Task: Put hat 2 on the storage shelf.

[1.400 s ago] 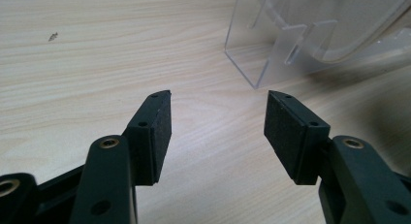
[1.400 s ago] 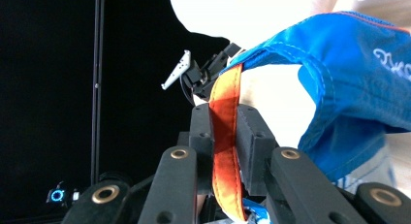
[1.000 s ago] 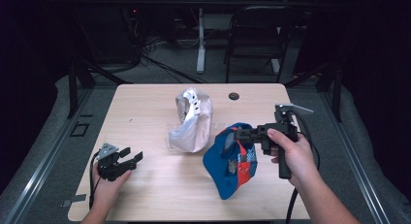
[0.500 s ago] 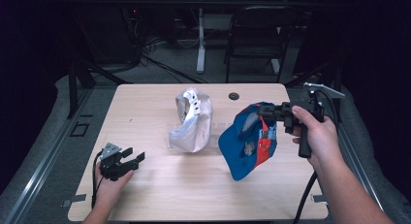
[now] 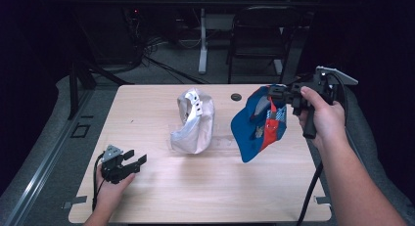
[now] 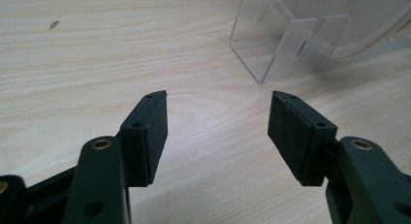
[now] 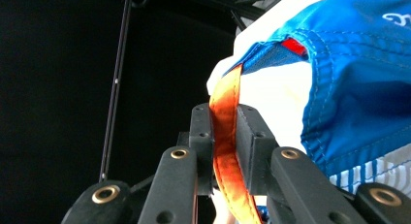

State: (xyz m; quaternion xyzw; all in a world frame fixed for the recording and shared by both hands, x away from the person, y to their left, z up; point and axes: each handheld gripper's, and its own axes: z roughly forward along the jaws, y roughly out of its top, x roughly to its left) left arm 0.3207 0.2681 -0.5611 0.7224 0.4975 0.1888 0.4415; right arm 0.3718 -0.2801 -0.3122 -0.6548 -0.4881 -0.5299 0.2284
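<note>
A blue cap with red and white panels hangs in the air over the right side of the table. My right gripper is shut on its orange strap, which runs pinched between the two pads, with the blue cap hanging to the right. A silver-grey cap sits on a clear plastic stand at the table's middle. Near the front left corner my left gripper rests low over the wood, open, its fingertips wide apart with nothing between them.
A small dark round disc lies near the table's far edge. A folding chair and a white post stand on the floor behind the table. Bare wood stretches across the front and left of the table.
My right gripper has lifted the blue cap up off the table and carried it to the right and farther back. The left gripper has stayed where it was.
</note>
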